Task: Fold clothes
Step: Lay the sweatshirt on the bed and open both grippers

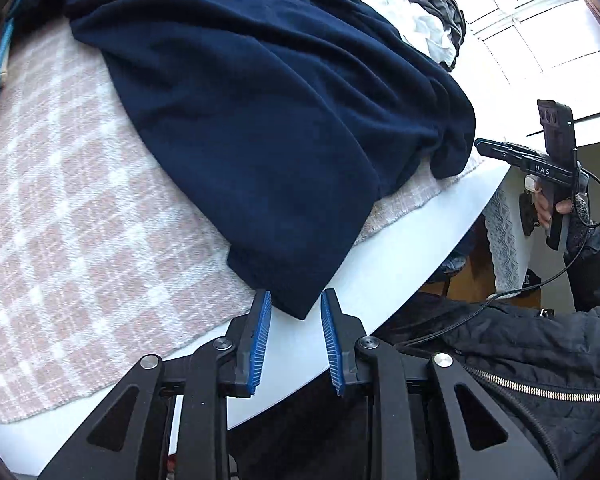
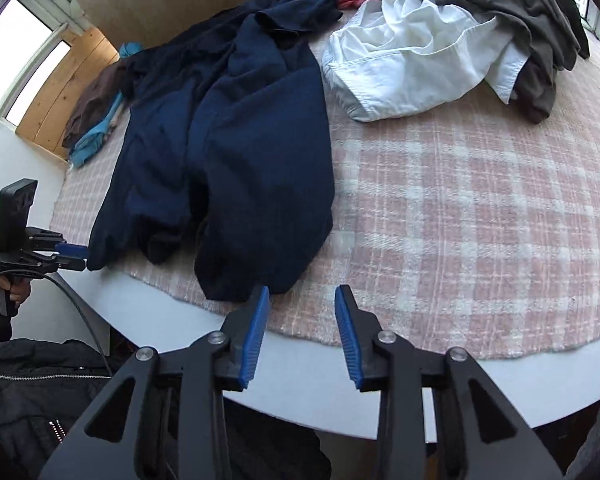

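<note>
Navy garment (image 2: 228,152) spread lengthwise across the pink checked blanket (image 2: 460,220) on the white surface (image 2: 308,384), long axis running away from the near edge, two hem corners hanging toward the person. Left tongs (image 1: 294,308) parted, released, one corner lying just between the blue pads (image 1: 262,320) but not pinched. Right tongs (image 2: 302,304) parted too, empty, the other corner just ahead and slightly left of the gap. Probably a near-hem grasp coming, one corner per hand, left nearer to closing. White shirt (image 2: 412,64) and grey clothes (image 2: 520,4) heaped well beyond.
</note>
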{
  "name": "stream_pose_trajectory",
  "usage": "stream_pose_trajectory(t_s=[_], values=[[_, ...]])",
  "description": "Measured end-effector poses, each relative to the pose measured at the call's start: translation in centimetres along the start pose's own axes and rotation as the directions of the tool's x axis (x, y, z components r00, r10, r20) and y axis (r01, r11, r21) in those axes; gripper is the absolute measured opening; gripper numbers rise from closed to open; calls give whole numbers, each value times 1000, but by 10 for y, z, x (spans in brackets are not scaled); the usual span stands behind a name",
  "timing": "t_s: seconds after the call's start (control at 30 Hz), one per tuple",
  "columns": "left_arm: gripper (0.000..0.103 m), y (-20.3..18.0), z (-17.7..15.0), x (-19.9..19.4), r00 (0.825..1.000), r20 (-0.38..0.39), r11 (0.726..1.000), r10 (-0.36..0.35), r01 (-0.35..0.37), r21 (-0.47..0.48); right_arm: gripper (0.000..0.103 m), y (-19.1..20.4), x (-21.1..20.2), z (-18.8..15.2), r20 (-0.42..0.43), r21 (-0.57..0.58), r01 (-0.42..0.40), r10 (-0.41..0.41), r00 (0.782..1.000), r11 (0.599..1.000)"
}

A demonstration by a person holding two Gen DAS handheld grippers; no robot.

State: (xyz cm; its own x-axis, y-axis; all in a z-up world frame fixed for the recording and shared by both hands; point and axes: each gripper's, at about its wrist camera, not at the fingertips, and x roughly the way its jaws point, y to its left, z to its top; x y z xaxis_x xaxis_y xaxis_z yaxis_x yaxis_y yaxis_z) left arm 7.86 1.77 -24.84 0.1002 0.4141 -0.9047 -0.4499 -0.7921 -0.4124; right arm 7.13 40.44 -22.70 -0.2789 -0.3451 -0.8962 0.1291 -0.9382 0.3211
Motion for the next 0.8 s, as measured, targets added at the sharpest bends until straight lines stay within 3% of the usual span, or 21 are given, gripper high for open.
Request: stream_pose_trajectory(t_s=[0.07, 0.27, 0.33, 0.4, 0.47, 0.5, 0.57, 0.6, 0.67, 0.8], values=[[28, -12, 1, 11, 1000, 13, 1000, 23, -23, 7, 45, 5, 4, -3, -1, -45, -6, 6, 1000, 999], [28, -41, 11, 29, 985, 37, 986, 166, -166, 18, 45, 18, 18, 5, 33, -99, -46, 50, 998, 994], [25, -43, 14, 31, 981, 53, 982, 188, -189, 13, 46, 25, 30, 7, 24, -139, -11, 15, 1000, 990], [4, -41, 17, 30, 976, 74, 979, 203, -203, -8, 46, 29, 42, 8, 14, -176, 32, -30, 999, 984], [3, -35, 19, 26, 979, 99, 984, 177, -174, -41, 45, 28, 43, 11, 15, -176, -10, 13, 1000, 984], [3, -32, 20, 22, 981, 112, 987, 158, -151, -62, 43, 26, 43, 12, 13, -172, -46, 49, 999, 984], [3, -25, 21, 12, 982, 147, 989, 121, -107, -103, 3, 22, 41, 16, 6, -158, -86, 88, 996, 984], [3, -21, 21, 2, 979, 180, 989, 101, -80, -124, 4, 20, 36, 18, 19, -150, -96, 99, 995, 984], [3, -12, 19, -30, 962, 268, 987, 51, -7, -161, 4, 16, 13, 26, 57, -120, -174, 182, 982, 977], [3, -1, 4, -117, 898, 437, 987, 49, 25, -161, 4, 18, -66, 41, 213, -112, -288, 306, 928, 951]])
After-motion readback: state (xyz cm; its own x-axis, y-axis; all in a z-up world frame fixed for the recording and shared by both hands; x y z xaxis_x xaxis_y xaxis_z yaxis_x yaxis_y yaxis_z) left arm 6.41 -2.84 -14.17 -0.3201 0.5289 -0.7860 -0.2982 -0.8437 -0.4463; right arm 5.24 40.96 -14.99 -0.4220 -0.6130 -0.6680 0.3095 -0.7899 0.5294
